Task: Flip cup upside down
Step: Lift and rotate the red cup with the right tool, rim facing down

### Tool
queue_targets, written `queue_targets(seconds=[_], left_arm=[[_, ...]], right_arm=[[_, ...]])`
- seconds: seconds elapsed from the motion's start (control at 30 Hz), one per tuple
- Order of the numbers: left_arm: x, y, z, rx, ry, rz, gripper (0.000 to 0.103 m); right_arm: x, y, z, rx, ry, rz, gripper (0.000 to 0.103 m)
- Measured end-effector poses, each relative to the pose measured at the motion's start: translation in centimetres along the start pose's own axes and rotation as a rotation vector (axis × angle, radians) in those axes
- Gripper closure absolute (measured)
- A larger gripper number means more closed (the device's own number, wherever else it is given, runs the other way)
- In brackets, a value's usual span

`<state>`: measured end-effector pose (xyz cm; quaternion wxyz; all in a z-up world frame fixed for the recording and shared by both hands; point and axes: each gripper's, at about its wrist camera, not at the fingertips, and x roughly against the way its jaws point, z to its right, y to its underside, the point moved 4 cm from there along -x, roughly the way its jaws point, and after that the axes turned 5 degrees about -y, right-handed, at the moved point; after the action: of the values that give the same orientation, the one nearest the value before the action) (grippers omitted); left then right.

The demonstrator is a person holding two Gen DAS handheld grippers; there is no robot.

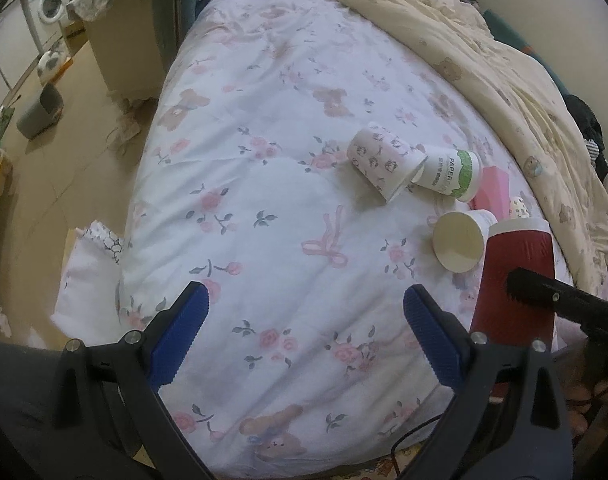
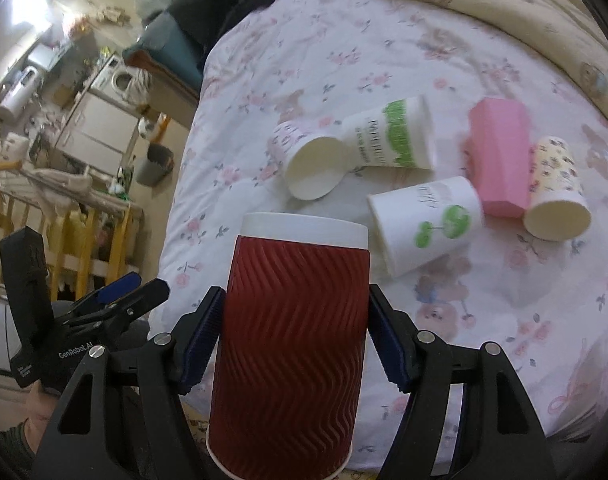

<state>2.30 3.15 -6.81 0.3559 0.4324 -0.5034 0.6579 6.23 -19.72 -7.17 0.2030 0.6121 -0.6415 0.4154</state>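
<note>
A dark red ribbed paper cup [image 2: 292, 328] stands upside down, its white base up and its rim at the bottom, between the blue pads of my right gripper [image 2: 296, 340], which is shut on its sides near the bed's front edge. It also shows in the left wrist view [image 1: 515, 280], with one black right finger [image 1: 543, 294] across it. My left gripper [image 1: 305, 332] is open and empty, held above the floral bedsheet [image 1: 284, 200] to the left of the red cup.
Several other cups lie on their sides on the bed: a floral one [image 2: 307, 164], a green-banded one [image 2: 391, 136], a white one with a green tree [image 2: 427, 220], a pink one [image 2: 499, 156] and a yellow-patterned one [image 2: 555, 196]. A beige duvet [image 1: 503, 60] is bunched at the back right. The floor drops off left.
</note>
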Motion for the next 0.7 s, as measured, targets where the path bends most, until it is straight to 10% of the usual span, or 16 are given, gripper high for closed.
queue_targets(seconds=[0.27,0.7], left_arm=[[-0.4,0.4,2.2,-0.064,0.049,-0.002,0.006],[1.4,2.4,8.1,-0.230,0.353,-0.039,0.006]], right_arm=[[0.3,-0.5,0.7,-0.011,-0.015,0.084,0.031],[0.1,-0.4,-0.2,0.037,-0.023,0.079,0.031]])
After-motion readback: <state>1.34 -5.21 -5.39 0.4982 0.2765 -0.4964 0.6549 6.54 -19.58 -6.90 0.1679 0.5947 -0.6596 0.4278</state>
